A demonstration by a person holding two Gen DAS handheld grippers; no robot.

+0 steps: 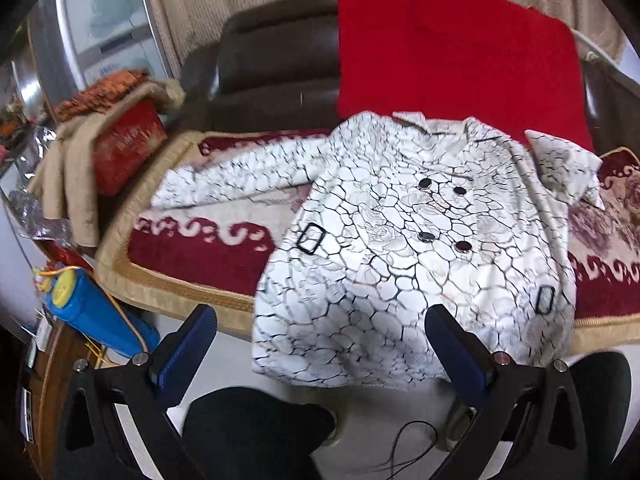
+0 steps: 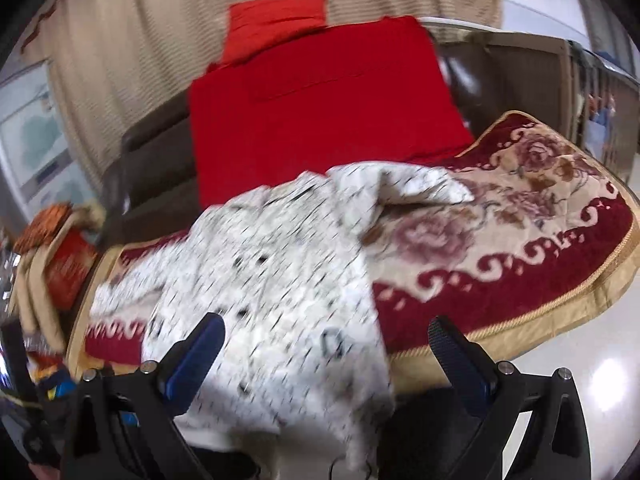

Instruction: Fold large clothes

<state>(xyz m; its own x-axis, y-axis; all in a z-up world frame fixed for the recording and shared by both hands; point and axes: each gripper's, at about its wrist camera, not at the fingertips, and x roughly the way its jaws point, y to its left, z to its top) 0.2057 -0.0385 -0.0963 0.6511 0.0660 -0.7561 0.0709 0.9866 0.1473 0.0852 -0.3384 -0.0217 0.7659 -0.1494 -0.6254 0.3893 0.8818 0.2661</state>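
Note:
A white coat (image 1: 400,240) with a black crackle print and dark buttons lies front up on a red and cream floral cover (image 1: 200,248). Its hem hangs over the front edge, its left sleeve (image 1: 232,184) stretches out to the left, and its right sleeve (image 1: 560,164) is folded up by the shoulder. My left gripper (image 1: 320,344) is open and empty, just in front of the hem. The right wrist view is blurred: the coat (image 2: 272,280) lies at centre left there, and my right gripper (image 2: 326,344) is open and empty above its hem.
A folded red cloth (image 1: 452,52) lies behind the coat against a dark brown sofa back (image 1: 272,64). At the left stand a red box (image 1: 128,148), beige fabric (image 1: 64,176) and a blue tube (image 1: 96,312). A black cable (image 1: 412,444) lies on the pale floor.

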